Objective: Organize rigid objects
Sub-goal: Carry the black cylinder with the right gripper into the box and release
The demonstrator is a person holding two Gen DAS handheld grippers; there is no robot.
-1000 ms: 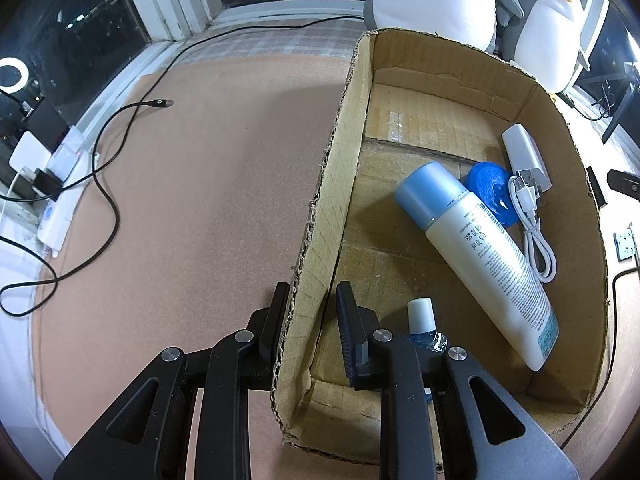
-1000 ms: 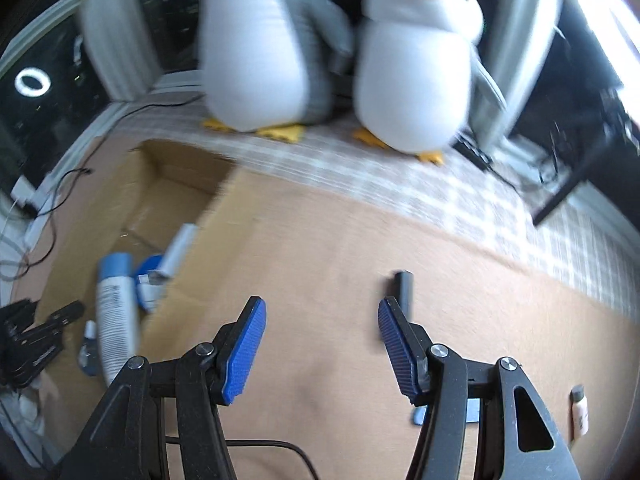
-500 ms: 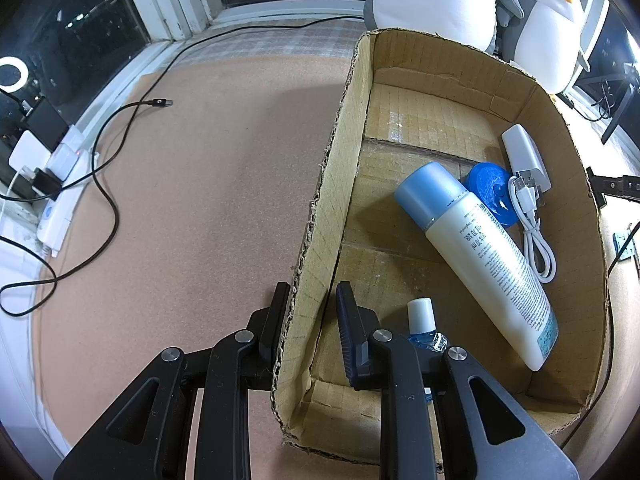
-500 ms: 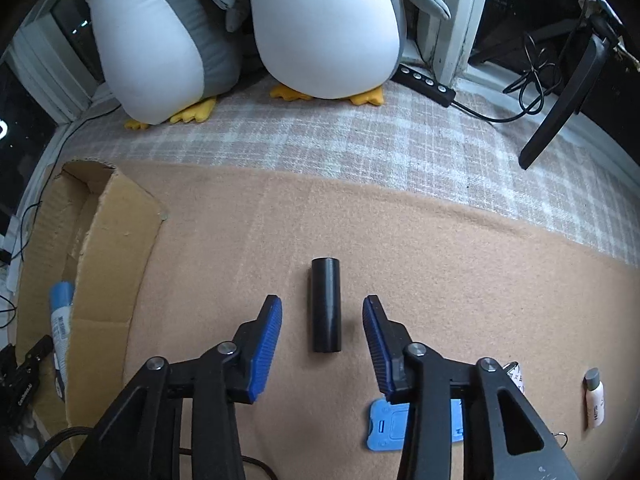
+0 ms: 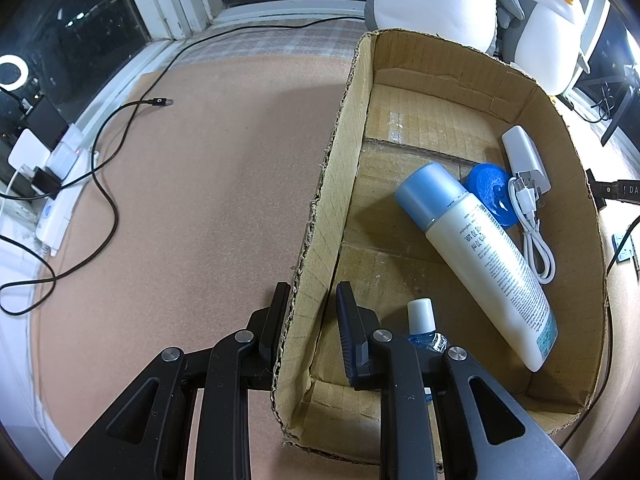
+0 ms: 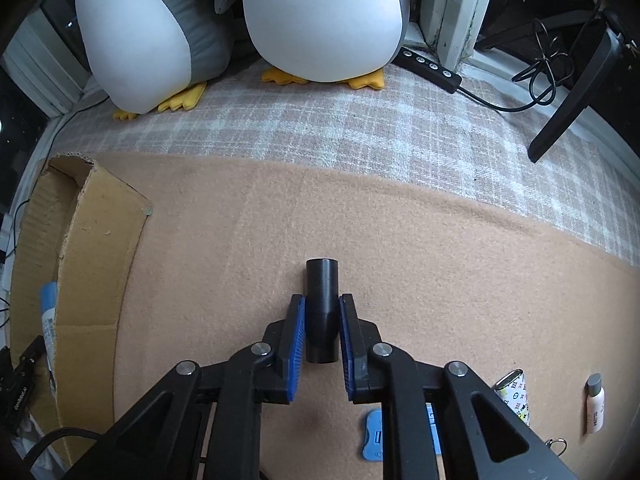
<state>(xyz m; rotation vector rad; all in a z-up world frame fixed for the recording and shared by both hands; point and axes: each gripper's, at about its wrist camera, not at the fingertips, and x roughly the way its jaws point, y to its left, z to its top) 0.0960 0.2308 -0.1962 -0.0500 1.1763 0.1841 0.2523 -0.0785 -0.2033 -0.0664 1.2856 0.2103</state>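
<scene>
Our left gripper (image 5: pixel 308 312) is clamped on the cardboard box (image 5: pixel 320 208) near wall, while our right gripper (image 6: pixel 322 320) is closing, pads touching the black cylinder (image 6: pixel 322 300) on the tan mat (image 6: pixel 440 272)

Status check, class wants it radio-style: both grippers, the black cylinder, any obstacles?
Left gripper clamped on cardboard box wall. Right gripper closing around black cylinder. Nothing blocking.

Two plush penguins (image 6: pixel 312 20) against window; black cable (image 5: pixel 104 168).

Black cylinder (image 6: pixel 321 312) lying flat on tan mat.
</scene>
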